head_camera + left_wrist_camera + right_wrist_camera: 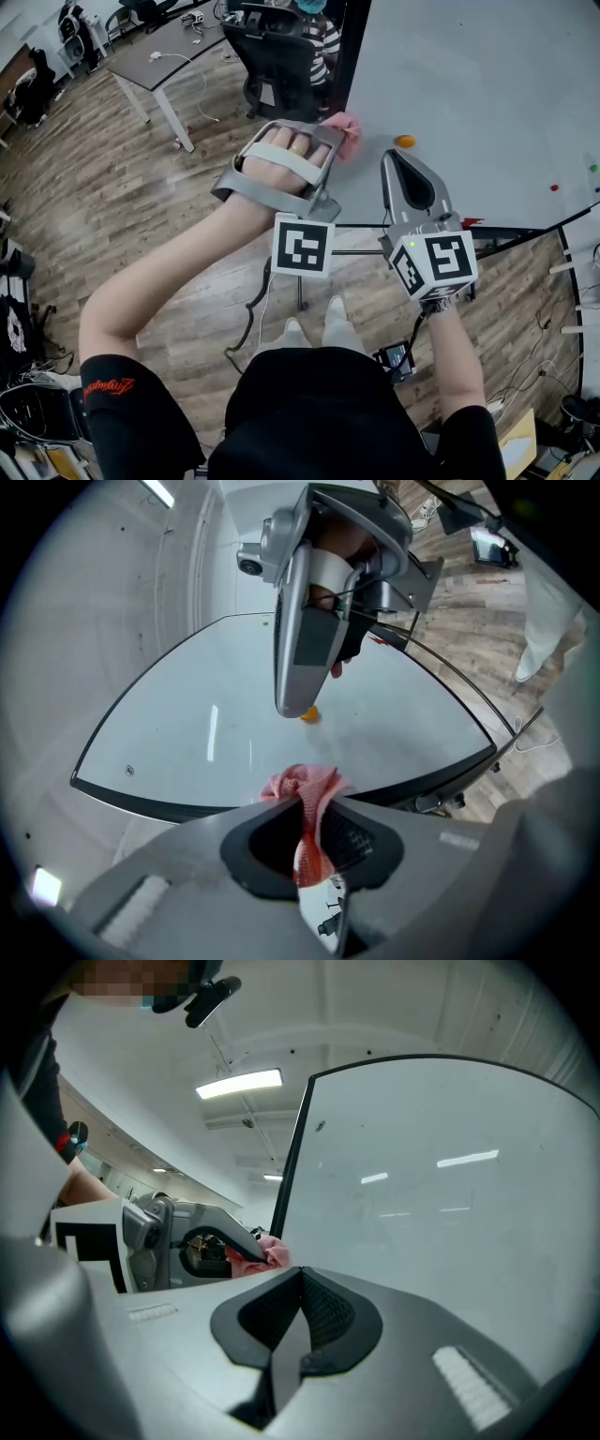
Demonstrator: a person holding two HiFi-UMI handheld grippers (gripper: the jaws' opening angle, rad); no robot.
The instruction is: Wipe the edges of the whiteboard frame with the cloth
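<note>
Pink textured cloth (302, 784), left gripper (310, 810) pinching

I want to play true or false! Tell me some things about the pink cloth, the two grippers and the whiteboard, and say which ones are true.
1. The left gripper is pinching the pink cloth. True.
2. The right gripper is holding a marker pen. False: it is shut with nothing in it.
3. The pink cloth is right by the dark frame at the edge of the whiteboard. True.
4. The little magnet on the whiteboard near the right gripper is blue. False: the magnet is orange.
</note>
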